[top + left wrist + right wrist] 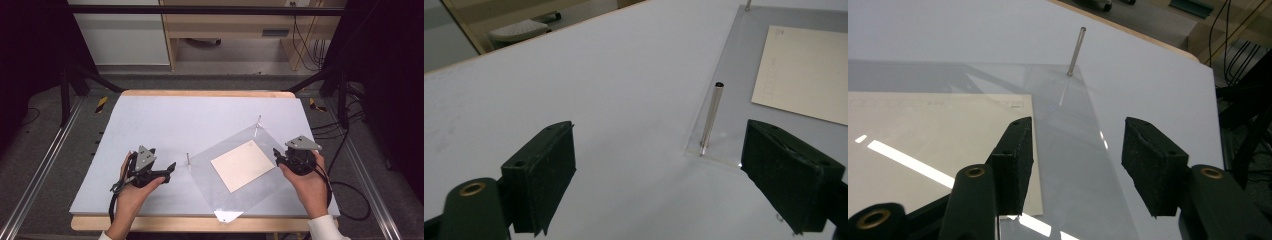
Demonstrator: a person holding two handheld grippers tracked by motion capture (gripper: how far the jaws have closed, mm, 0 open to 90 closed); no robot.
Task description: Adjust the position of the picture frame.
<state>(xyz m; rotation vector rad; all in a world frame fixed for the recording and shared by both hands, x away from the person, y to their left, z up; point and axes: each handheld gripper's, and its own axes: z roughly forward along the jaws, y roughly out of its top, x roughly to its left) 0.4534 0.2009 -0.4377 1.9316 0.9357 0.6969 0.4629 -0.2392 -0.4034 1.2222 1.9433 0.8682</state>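
A clear plastic sheet lies turned at an angle on the white table, with a cream paper on its middle. Thin metal pins stand at its left corner and far corner. My left gripper sits just left of the sheet. In the left gripper view it is open, with the near pin ahead between the jaws and untouched. My right gripper hovers at the sheet's right edge. It is open over the sheet, beside the paper's corner, and the far pin stands beyond it.
A wooden rim borders the table's far edge. Black frame posts and cables stand off both sides. A bright reflection marks the sheet's near corner at the table's front edge.
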